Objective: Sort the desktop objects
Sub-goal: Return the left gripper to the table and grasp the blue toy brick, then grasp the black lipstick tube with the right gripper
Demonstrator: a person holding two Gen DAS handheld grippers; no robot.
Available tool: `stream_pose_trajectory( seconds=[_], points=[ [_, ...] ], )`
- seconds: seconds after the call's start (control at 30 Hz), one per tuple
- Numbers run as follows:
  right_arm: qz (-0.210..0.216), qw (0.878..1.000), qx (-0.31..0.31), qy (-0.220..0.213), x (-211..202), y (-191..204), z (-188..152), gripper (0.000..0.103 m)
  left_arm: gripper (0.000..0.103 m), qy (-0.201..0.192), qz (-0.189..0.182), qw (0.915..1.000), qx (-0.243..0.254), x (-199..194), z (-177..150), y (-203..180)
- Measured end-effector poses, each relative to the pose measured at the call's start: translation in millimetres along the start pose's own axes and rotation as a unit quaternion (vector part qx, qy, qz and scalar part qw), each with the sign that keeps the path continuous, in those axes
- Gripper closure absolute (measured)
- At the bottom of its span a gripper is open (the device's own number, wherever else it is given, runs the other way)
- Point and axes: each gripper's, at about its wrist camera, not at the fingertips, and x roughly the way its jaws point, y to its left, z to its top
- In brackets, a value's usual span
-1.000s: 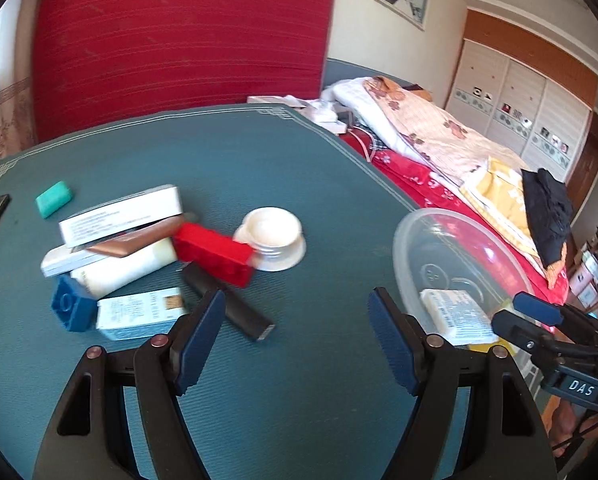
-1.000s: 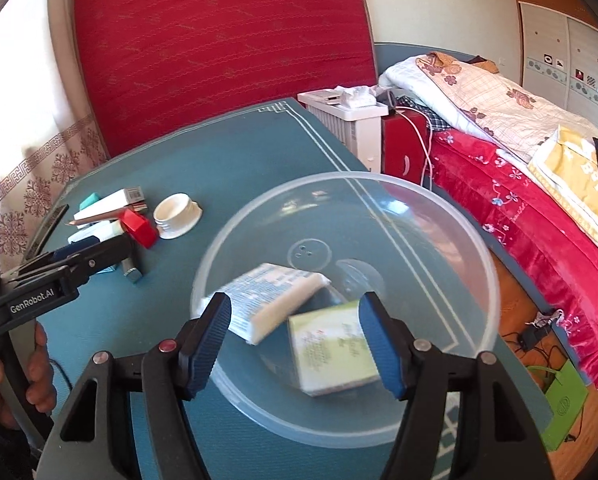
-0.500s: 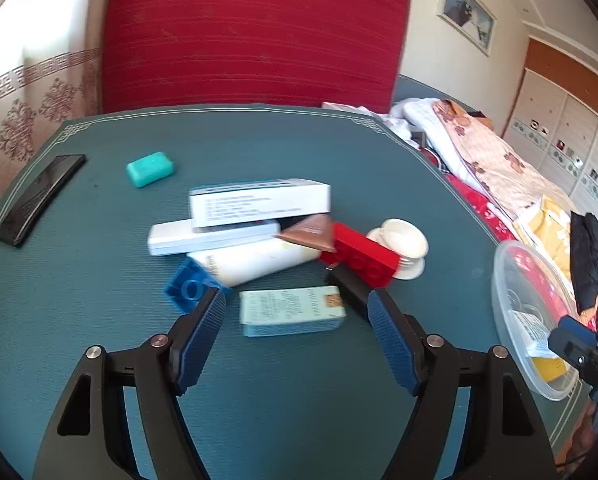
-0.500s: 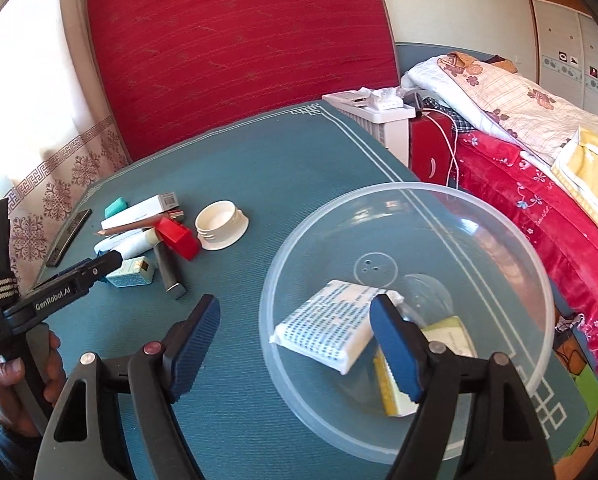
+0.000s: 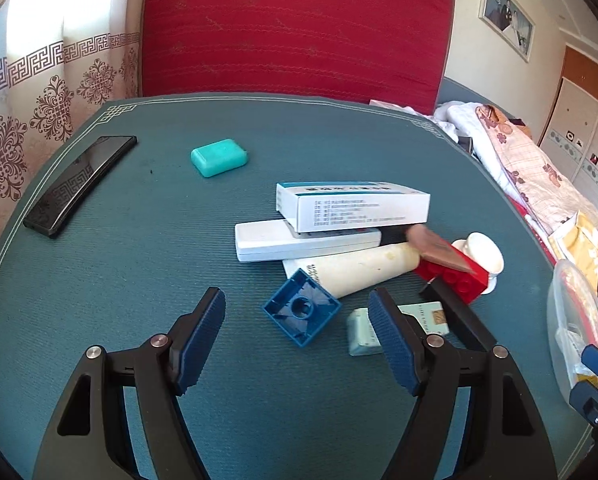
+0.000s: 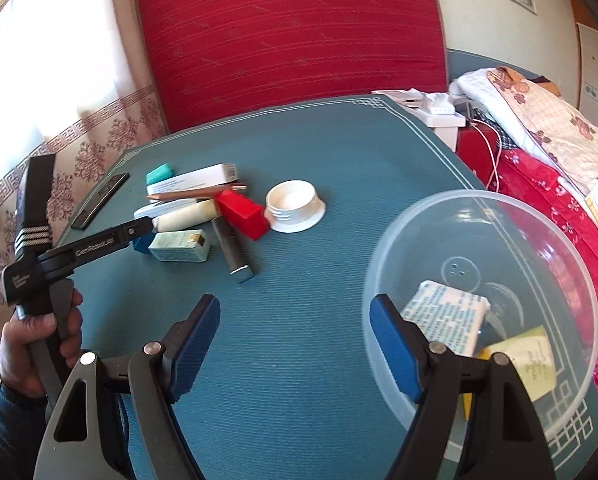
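Lying between left tongs [image 5: 297, 330]: blue brick [image 5: 301, 307]

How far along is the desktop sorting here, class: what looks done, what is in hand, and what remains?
Done: two packets lie in the clear bowl.
In hand: nothing; the left gripper is open, hovering near the blue brick, and the right gripper is open and empty.
Left: the pile, including the red brick, white cap and teal eraser.

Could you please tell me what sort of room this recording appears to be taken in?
Most likely a bedroom in a home. A bed with a floral quilt stands beside the green-covered table, a framed photograph hangs on the wall, and wardrobe doors show behind.
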Motion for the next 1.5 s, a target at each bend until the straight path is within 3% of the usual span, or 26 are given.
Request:
stream_pose_trajectory(
  seconds=[0.5,0.8,0.97,1.03,1.2,1.5],
  points=[
    [0.031,0.999,-0.042,0.015,32,45,4,0.022,0.026,0.019,0.002,0.9997,-0.014,24,-2,12],
    [0.032,0.998,-0.03,0.035,60,45,15,0.022,0.052,0.013,-0.007,0.9997,-0.021,20,-5,16],
    [0.028,0.998,-0.029,0.04,73,47,24,0.023,0.053,0.011,-0.017,0.9994,-0.027,15,-10,19],
    [0.024,0.998,-0.036,0.041,80,49,27,0.026,0.054,0.011,-0.019,0.9995,-0.024,14,-11,19],
    [0.007,0.997,-0.052,0.057,102,53,32,0.049,0.054,0.012,-0.018,0.9995,-0.021,13,-12,17],
    [-0.001,0.996,-0.068,0.063,124,58,38,0.052,0.054,0.017,-0.018,0.9996,-0.015,17,-10,16]
  ],
)
